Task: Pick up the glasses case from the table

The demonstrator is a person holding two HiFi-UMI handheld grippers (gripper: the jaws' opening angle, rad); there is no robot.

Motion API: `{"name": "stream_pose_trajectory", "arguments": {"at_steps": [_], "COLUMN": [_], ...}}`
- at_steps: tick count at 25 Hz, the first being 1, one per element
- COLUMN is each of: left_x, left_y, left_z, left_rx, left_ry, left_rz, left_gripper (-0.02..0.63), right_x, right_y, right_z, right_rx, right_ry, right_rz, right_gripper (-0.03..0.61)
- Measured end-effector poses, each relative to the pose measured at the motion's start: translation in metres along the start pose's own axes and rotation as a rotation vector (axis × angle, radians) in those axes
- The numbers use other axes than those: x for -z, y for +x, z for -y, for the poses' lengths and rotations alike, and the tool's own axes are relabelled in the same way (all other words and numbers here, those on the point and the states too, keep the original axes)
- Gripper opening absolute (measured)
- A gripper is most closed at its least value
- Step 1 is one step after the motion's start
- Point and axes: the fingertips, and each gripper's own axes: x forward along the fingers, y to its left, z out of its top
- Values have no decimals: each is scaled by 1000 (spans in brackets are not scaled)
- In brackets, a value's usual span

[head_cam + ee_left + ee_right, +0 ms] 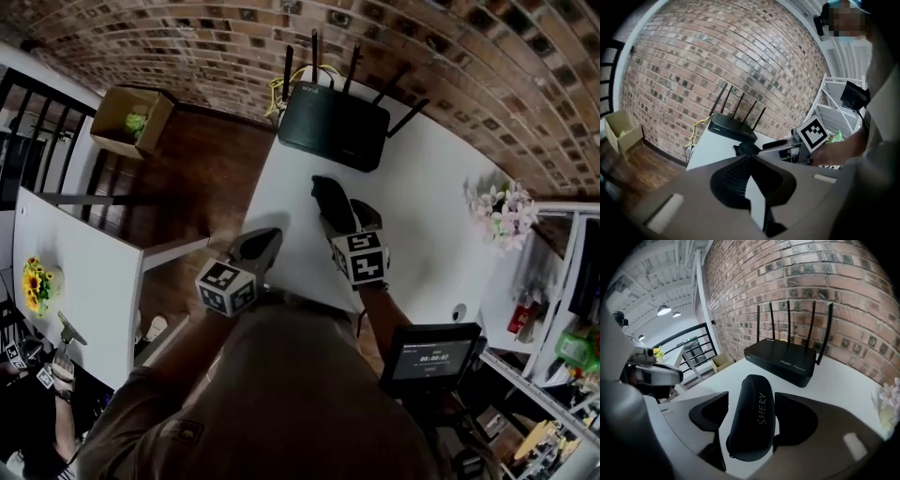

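Lying lengthwise between the parted jaws of the right gripper [751, 398], the black glasses case [753, 427] rests on the white desk [843, 390] — a sliver of desk shows between it and the left jaw. Left gripper [749, 160] — jaws together, empty.

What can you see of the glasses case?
The case is black, long and rounded like a capsule, with a matte surface. It has grey SHERY lettering along its top and a seam round its near end, and it looks closed. It lies flat on the white table, pointing lengthwise toward the router but apart from it. The right claw straddles it with a jaw on either side. A strip of table shows beside one jaw, so the case does not look gripped yet.
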Motion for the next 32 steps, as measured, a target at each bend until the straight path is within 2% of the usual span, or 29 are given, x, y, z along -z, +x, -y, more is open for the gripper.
{"name": "stream_pose_trajectory", "arguments": {"at_steps": [5,17,27,32], "left_x": [-1,0,-2,-8], "left_y": [-3,-8,-5,-6], "left_z": [-8,-21,-21,-18], "left_rx": [-21,-65,-57,-42], "left_ry": [-31,-53,-51,-37], "left_rz": [2,-8,-5,3], "left_gripper": [1,2,1,0], "right_x": [6,17,17,11], "right_y": [26,52,54,41], "right_z": [6,2,-1,2], "right_rx": [-8,-46,-46,-34], "right_ry": [-36,-57,-43,-14], "right_rz": [-73,-162,-154,-110], "right_gripper": [376,388,377,373]}}
